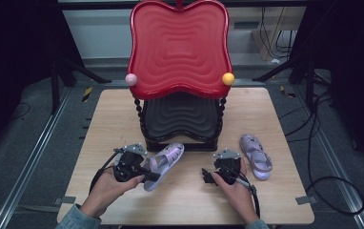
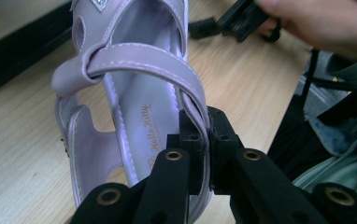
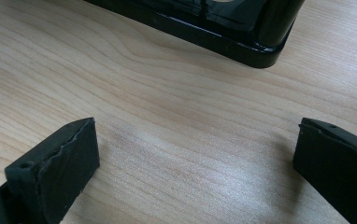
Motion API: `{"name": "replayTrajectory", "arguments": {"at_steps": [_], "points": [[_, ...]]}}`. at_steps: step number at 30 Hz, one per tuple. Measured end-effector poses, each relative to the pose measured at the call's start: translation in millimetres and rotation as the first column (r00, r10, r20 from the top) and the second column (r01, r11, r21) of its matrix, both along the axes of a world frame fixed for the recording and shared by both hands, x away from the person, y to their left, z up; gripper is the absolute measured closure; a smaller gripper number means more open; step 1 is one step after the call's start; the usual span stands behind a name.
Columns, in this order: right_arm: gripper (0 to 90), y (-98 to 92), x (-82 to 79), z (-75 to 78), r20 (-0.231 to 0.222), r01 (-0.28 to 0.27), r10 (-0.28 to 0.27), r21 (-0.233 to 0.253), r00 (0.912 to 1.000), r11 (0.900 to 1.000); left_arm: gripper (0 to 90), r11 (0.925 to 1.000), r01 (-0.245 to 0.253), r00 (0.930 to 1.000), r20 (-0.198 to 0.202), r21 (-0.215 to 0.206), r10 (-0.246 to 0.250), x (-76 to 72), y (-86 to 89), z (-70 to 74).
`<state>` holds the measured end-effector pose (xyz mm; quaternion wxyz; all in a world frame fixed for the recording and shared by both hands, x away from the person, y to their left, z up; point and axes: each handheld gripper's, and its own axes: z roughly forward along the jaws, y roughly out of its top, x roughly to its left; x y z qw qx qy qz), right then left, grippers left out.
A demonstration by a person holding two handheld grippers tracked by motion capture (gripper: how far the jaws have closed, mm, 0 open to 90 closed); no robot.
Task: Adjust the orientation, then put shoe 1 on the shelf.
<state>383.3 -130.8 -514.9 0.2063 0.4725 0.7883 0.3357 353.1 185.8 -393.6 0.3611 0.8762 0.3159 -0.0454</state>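
The insole of the sandal (image 2: 134, 116) carries orange script that reads "Hello Kitty". No other writing can be read.

The left gripper (image 2: 200, 140) is clamped on that sandal: its jaws are drawn close together and pinch the side of the heel strap where the strap meets the sole edge. In the high view the left gripper (image 1: 147, 174) sits at the heel end of the sandal (image 1: 165, 160), which lies just in front of the stand (image 1: 180, 119), toe pointing toward the stand's base. Whether the sole rests on the table (image 1: 185, 200) or is slightly lifted cannot be told.

The right gripper (image 3: 195, 172) has its jaws spread wide, with bare wood between them and nothing touching either jaw. It points at the stand's (image 3: 214, 32) black base edge. In the high view the right gripper (image 1: 207, 175) is held low over the table, in front of the stand's right corner.

A second sandal (image 1: 256, 156) lies to the right of the stand's base, beside the right gripper and apart from it.
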Motion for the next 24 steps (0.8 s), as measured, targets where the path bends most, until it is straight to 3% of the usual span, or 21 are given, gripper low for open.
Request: {"name": "replayTrajectory", "arguments": {"at_steps": [8,13,18,21,24], "points": [[0.7,0.0,0.0,0.0,0.0,0.0,0.0,-0.001,1.0,1.0,86.4,0.9962,-0.027,0.9983,0.05,-0.083,0.031,1.9,-12.8,23.4],[0.7,0.1,0.0,0.0,0.0,0.0,0.0,0.002,1.0,1.0,86.4,0.9888,-0.071,0.9907,0.106,-0.132,0.085,10.0,-27.5,35.6],[0.7,-0.1,0.0,0.1,0.001,-0.001,0.001,-0.001,1.0,1.0,86.4,0.9758,-0.122,0.974,0.167,-0.181,0.153,23.6,-42.0,40.8],[0.7,-0.1,0.0,0.2,0.001,-0.001,0.001,-0.001,1.0,1.0,86.4,0.9683,-0.152,0.9586,0.209,-0.198,0.193,32.6,-48.7,40.7],[0.7,-0.2,0.1,0.1,0.003,-0.002,0.002,-0.002,1.0,1.0,86.4,0.9549,-0.19,0.9463,0.217,-0.229,0.24,40.7,-53.5,38.8]]}}
